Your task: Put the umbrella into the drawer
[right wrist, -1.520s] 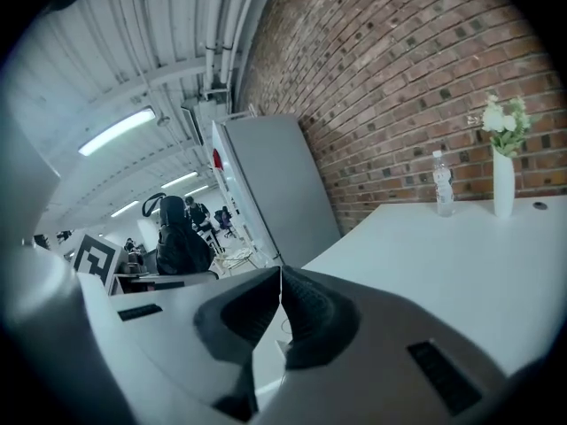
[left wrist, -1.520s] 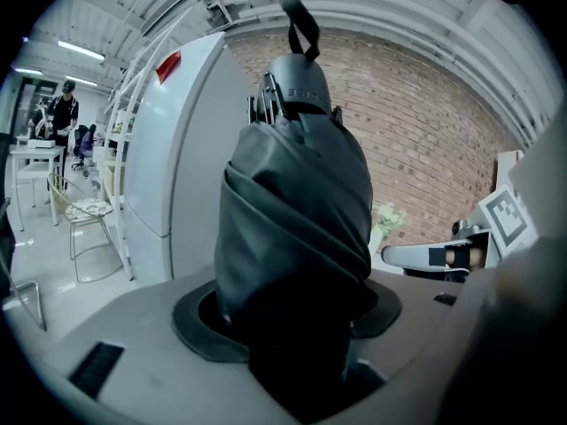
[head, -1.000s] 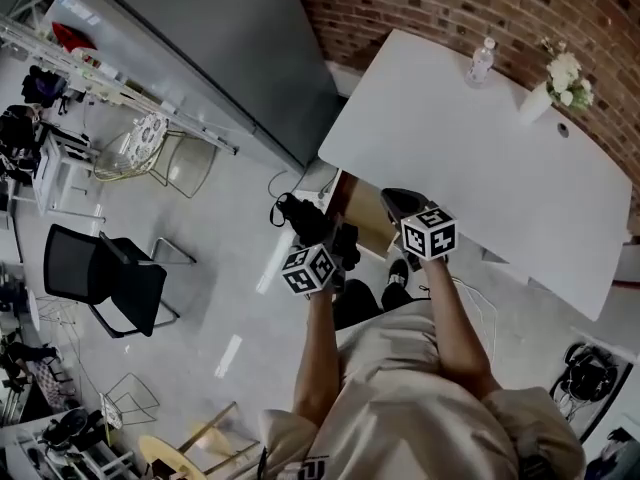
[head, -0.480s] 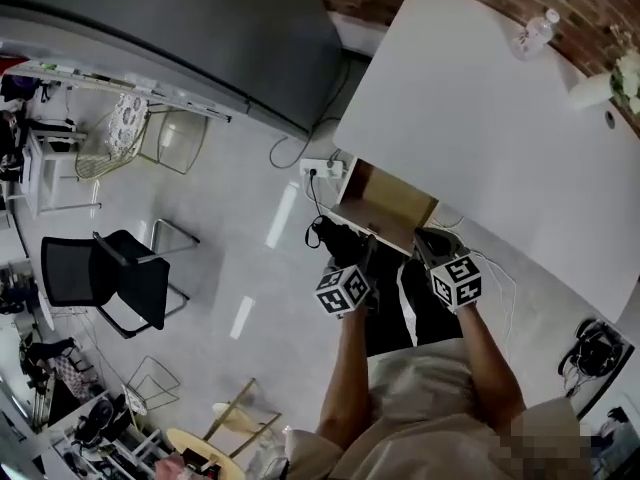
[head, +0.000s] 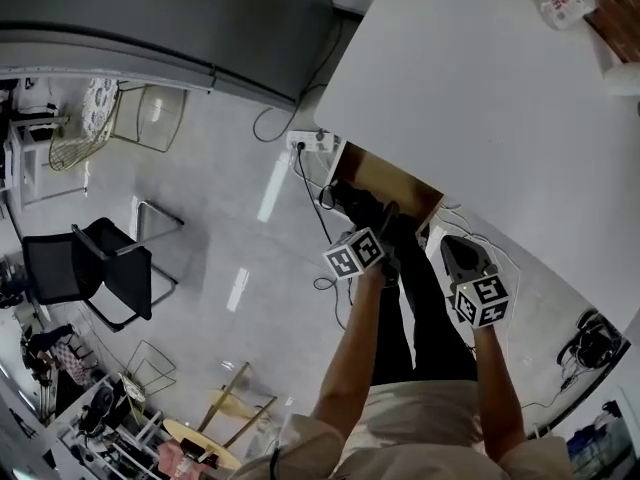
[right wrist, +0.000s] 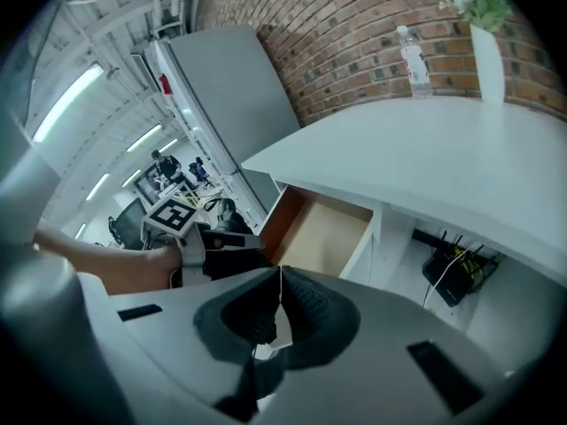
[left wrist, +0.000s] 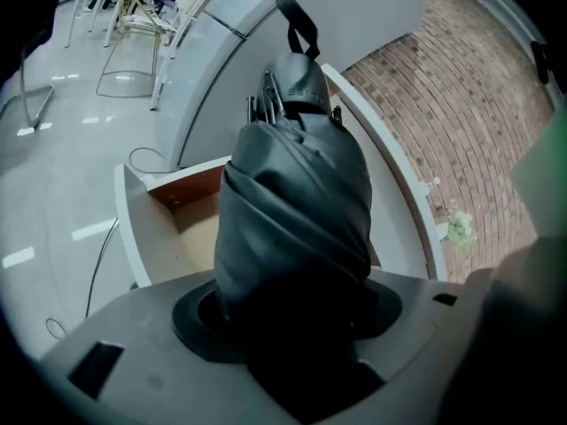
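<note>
Left gripper (head: pixel 370 224) clamping umbrella (left wrist: pixel 297 202), now over the drawer (head: pixel 386 181) front, right gripper (right wrist: pixel 273 312) pressed together

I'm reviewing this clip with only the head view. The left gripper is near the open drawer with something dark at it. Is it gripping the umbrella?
Observer: Yes. The left gripper view shows the folded umbrella clamped between the jaws of the left gripper, strap end forward, with the open drawer beyond it.
Operator: Is the right gripper carrying anything?
Observer: No. In the right gripper view, the jaws of the right gripper are together with nothing between them.
Operator: Is anything already in the drawer?
Observer: The part of its floor that the right gripper view shows is bare wood.
</note>
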`<state>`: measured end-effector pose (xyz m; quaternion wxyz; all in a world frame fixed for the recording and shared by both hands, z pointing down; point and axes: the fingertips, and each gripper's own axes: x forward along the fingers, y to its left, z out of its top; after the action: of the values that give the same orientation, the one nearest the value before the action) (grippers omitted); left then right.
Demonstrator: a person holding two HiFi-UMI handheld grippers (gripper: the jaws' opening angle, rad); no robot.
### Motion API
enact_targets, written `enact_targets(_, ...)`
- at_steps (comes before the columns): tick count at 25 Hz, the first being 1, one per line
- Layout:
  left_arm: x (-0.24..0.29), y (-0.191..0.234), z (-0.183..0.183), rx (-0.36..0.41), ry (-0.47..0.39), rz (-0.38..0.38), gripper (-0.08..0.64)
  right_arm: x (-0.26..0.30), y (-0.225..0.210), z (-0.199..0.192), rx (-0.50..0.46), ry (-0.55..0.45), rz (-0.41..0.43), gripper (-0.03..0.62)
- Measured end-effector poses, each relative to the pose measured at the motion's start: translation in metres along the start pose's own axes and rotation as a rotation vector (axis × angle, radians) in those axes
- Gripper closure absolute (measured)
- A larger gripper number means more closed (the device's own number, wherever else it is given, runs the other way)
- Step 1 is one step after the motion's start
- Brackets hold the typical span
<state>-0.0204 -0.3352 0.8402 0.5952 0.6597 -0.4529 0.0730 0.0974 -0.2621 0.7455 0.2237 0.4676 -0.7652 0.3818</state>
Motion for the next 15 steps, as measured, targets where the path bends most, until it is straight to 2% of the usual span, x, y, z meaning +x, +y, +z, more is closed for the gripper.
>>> enact_targets(3, 0.029, 0.004, 0.006, 0.027, 0.002, 0.008, 0.304, 0.007, -0.012, -0.002, 0.007, -0.02, 0.004, 0.524)
enact_targets(8, 0.074, 0.027, 0.011, -0.038, 0.017, 0.026, 0.304, 0.023, -0.019, -0.006, -0.028, -0.038, 0.029, 0.523)
enact_targets(15, 0.125, 0.048, 0.01, -0.062, 0.024, 0.048, 0.304, 0.028, -0.04, -0.018, -0.041, -0.033, 0.019, 0.524)
